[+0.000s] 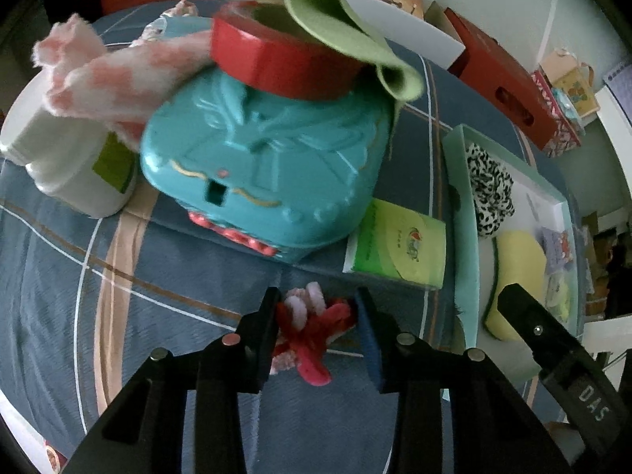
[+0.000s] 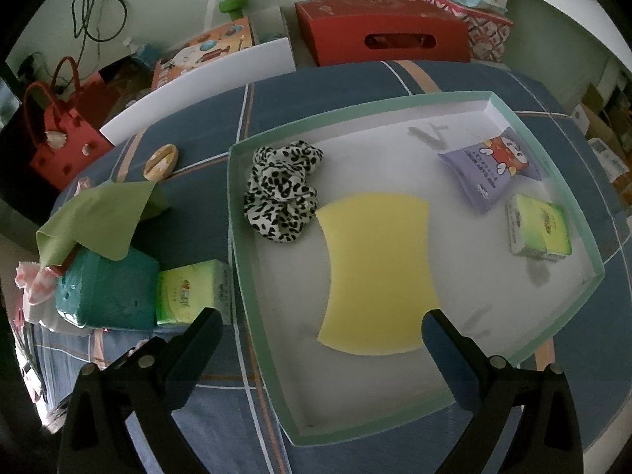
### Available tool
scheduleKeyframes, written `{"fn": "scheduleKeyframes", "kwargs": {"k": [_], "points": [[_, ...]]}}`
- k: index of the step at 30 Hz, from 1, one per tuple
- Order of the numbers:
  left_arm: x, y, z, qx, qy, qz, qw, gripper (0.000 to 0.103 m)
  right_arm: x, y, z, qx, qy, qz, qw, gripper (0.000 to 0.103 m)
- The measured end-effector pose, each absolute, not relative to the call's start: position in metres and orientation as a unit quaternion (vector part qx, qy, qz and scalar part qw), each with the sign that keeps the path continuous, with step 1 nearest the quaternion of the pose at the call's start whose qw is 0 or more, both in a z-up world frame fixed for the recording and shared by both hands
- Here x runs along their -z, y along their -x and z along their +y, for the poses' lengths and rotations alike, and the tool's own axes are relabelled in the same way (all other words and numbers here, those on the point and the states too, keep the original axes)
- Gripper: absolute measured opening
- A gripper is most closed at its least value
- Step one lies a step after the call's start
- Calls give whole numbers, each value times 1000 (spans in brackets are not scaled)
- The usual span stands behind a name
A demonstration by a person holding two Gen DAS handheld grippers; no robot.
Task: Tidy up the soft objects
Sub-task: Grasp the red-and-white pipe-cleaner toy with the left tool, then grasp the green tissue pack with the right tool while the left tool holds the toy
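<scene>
A red and pink fuzzy chenille bundle [image 1: 312, 328] lies on the blue plaid cloth, and my left gripper [image 1: 318, 312] is shut on it, with a pad against each side. To the right stands a pale green tray [image 2: 233, 205] holding a black-and-white scrunchie [image 2: 282, 193], a yellow sponge [image 2: 379, 268], a purple packet [image 2: 489, 166] and a green tissue pack [image 2: 539, 225]. My right gripper [image 2: 322, 316] hangs open over the sponge's near edge, holding nothing. A green felt cloth [image 1: 335, 15] and a pink-white fluffy cloth [image 1: 106, 75] drape over a teal box [image 1: 260, 158].
A red ring [image 1: 284, 63] sits on the teal box, with a white bottle [image 1: 71, 166] to its left and another green tissue pack [image 1: 399, 249] to its right. Beyond the table edge are a red carton [image 2: 379, 27], a red bag [image 2: 59, 138] and a white board [image 2: 197, 83].
</scene>
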State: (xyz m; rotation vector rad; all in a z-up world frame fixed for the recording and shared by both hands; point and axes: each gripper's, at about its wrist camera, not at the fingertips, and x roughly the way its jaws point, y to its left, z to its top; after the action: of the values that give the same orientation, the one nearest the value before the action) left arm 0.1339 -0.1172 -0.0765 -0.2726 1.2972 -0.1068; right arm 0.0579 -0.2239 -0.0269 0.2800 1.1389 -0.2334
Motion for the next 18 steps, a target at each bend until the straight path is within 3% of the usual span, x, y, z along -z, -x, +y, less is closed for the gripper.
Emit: {"fn": "scheduleKeyframes", "kwargs": {"k": [18], "points": [[54, -94, -14, 34, 193, 583, 789, 39, 26, -67, -172, 37, -53, 518, 853, 102]]}}
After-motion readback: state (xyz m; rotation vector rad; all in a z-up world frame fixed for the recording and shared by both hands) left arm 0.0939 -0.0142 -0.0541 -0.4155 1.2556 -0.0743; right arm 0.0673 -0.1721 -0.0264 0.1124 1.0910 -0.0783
